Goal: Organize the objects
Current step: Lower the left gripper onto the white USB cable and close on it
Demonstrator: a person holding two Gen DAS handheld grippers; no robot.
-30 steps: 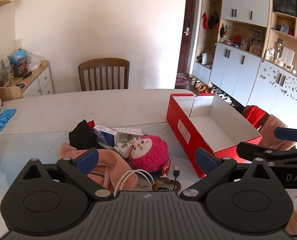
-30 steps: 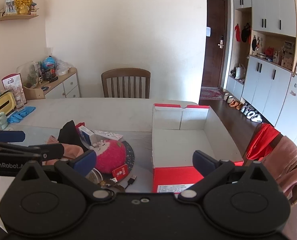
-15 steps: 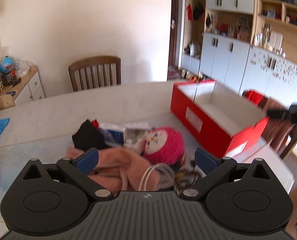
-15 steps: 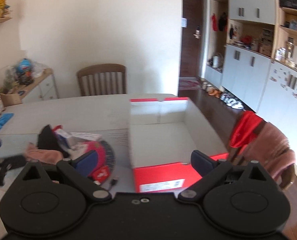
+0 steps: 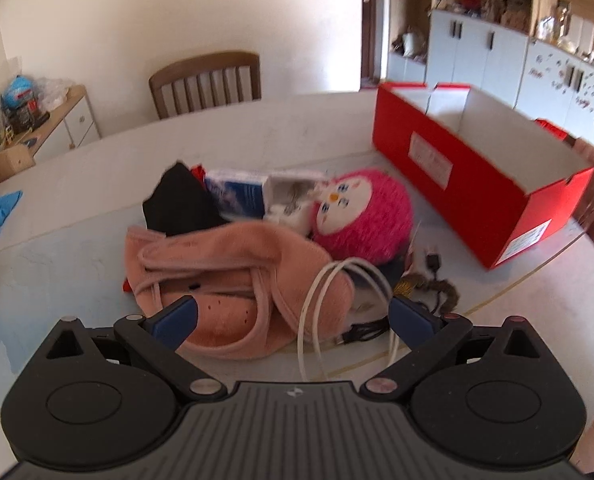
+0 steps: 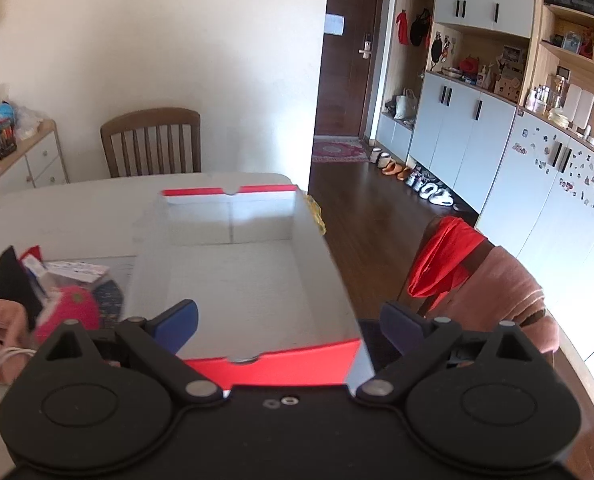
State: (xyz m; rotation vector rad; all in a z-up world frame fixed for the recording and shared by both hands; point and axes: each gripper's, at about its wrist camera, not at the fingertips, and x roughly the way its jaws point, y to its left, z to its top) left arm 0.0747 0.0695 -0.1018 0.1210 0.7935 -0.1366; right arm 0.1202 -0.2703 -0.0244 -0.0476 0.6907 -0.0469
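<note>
Left gripper [image 5: 291,316]: jaws spread, empty, over pink fleece garment [image 5: 233,276].
Right gripper [image 6: 289,320]: jaws spread, just narrowing, nothing gripped, over open red cardboard box [image 6: 273,362].
Box labels: white, unreadable.

left gripper [image 5: 291,316] tilting downward, jaws standing wide apart, right gripper [image 6: 289,322] angling downward, jaws narrowing slightly, gripping nothing

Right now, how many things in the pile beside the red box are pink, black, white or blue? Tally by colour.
Pink: 2, plush toy, cloth bag
Black: 1, cloth
White: 1, cable
Blue: 1, small carton
Total: 5
</note>
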